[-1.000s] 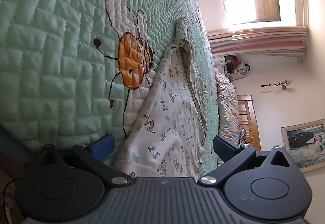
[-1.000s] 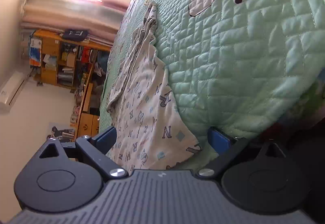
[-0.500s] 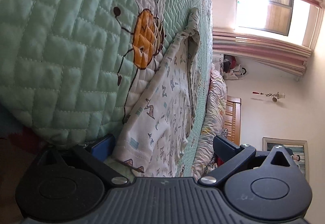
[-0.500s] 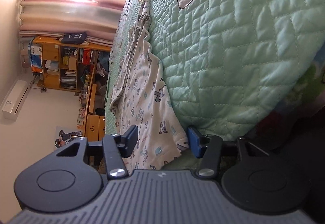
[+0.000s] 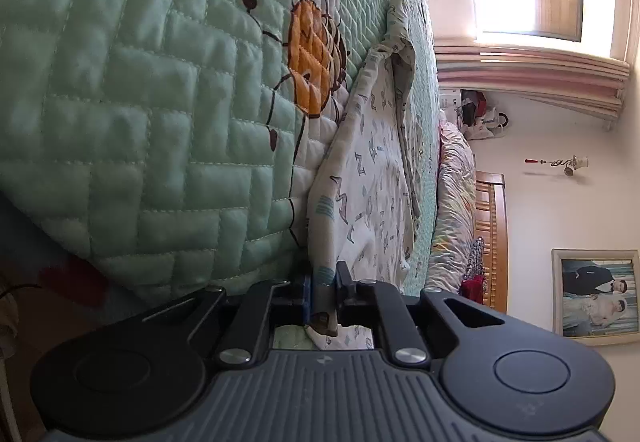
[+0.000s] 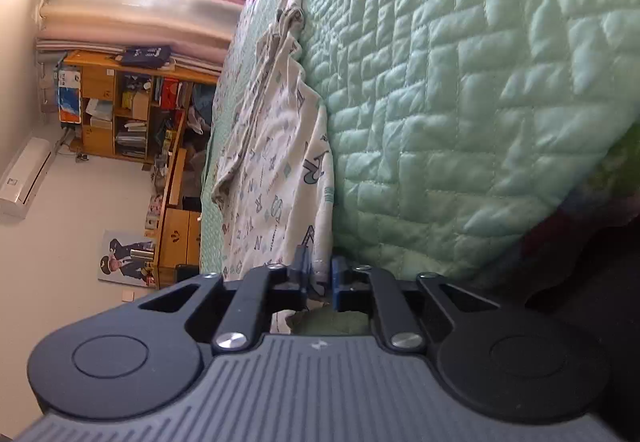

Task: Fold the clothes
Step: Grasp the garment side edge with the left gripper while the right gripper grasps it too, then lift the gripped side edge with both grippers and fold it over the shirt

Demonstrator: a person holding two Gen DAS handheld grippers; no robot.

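A white garment (image 5: 372, 169) printed with letters lies flat on a green quilted bedspread (image 5: 140, 101) that bears a bee picture. In the left wrist view my left gripper (image 5: 324, 282) is at the near hem, its jaws closing, and the blue pads pinch one corner of the cloth. The right wrist view shows the same garment (image 6: 280, 169) on the bedspread (image 6: 460, 101). There my right gripper (image 6: 320, 274) is closing too, and the other hem corner is squeezed between its pads. The far end of the garment is bunched up.
Rolled bedding (image 5: 452, 201) and a wooden headboard (image 5: 492, 234) lie beyond the garment on the left gripper's side. A cluttered wooden bookshelf (image 6: 132, 105) and a wall air conditioner (image 6: 24, 173) stand across the room. The bed's near edge drops off just under both grippers.
Both grippers went from wide open around the hem to closed on it. The left gripper also sank a little toward the bed's edge; the right one stayed in place.
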